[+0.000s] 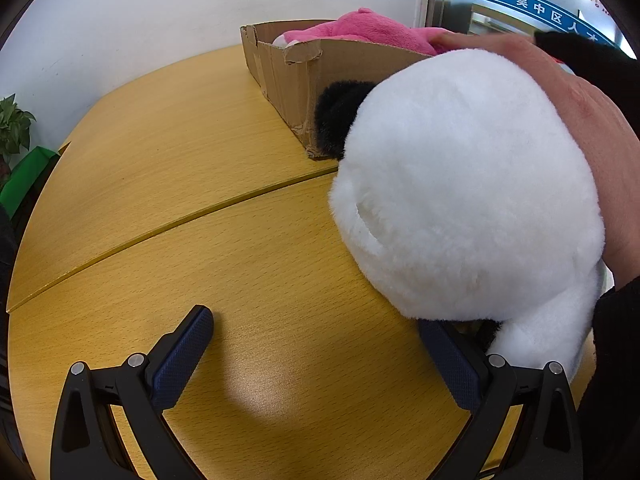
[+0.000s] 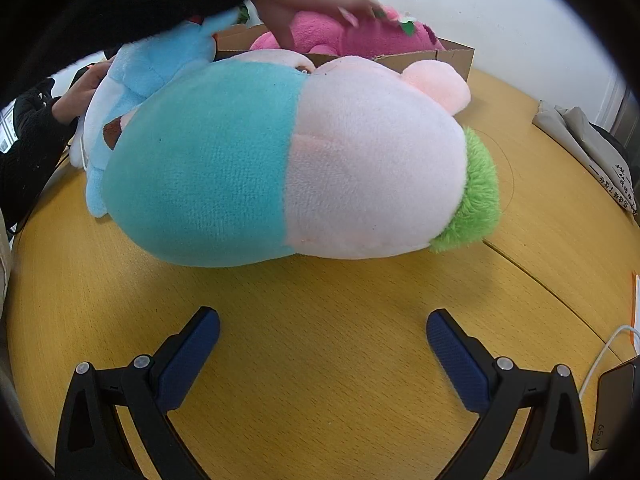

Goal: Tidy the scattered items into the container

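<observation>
A white plush with a black ear (image 1: 460,184) rests on the wooden table (image 1: 200,240) against the cardboard box (image 1: 296,80), partly under a person's hand (image 1: 592,152). A pink plush (image 1: 360,32) lies in the box. My left gripper (image 1: 316,344) is open and holds nothing; its right finger sits under the white plush. In the right wrist view a large teal, pale pink and green plush (image 2: 288,160) lies on the table ahead of my open, empty right gripper (image 2: 322,336). A blue plush (image 2: 144,80) leans behind it. A hand (image 2: 320,4) touches the pink plush (image 2: 340,36) in the box (image 2: 452,56).
A green plant (image 1: 16,128) stands past the table's left edge. Grey folded fabric (image 2: 588,148) lies at the right edge, with a white cable (image 2: 600,360) and a phone (image 2: 616,400) at the near right. Another hand in a black sleeve (image 2: 76,96) is at the left.
</observation>
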Motion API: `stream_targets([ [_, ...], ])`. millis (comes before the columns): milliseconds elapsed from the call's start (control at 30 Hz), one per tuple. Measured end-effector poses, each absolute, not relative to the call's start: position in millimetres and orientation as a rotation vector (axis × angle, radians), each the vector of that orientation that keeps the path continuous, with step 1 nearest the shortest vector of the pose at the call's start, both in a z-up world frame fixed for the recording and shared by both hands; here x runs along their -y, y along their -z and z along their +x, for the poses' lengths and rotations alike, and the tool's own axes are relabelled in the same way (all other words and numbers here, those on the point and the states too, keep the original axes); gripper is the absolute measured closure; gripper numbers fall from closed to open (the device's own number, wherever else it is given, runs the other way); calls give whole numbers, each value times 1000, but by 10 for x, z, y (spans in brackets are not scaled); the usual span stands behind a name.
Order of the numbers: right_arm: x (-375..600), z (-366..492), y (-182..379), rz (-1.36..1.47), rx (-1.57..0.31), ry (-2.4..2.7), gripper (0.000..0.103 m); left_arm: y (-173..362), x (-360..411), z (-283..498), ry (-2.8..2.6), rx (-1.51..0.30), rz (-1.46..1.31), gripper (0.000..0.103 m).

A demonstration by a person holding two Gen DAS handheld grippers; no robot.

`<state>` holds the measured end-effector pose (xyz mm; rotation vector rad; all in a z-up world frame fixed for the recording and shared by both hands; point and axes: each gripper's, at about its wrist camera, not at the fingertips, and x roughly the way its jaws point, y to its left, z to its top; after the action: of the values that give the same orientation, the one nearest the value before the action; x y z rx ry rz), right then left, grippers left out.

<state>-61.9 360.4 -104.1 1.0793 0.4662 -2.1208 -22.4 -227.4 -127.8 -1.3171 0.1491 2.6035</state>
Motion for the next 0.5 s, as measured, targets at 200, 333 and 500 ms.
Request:
stream_targets([
  [200,-3604,-618,1041,1079,-466,2121,0,1277,2273,-226,-2607,-147,-1319,0],
  [333,-3604,-617,1041,1079,-466,2121,0,1277,2273,-225,-2607,-147,-1319,0],
  [500,-3604,-618,1041,1079,-466,2121,0,1278,2274,-225,-2608,-146,-1319,0],
])
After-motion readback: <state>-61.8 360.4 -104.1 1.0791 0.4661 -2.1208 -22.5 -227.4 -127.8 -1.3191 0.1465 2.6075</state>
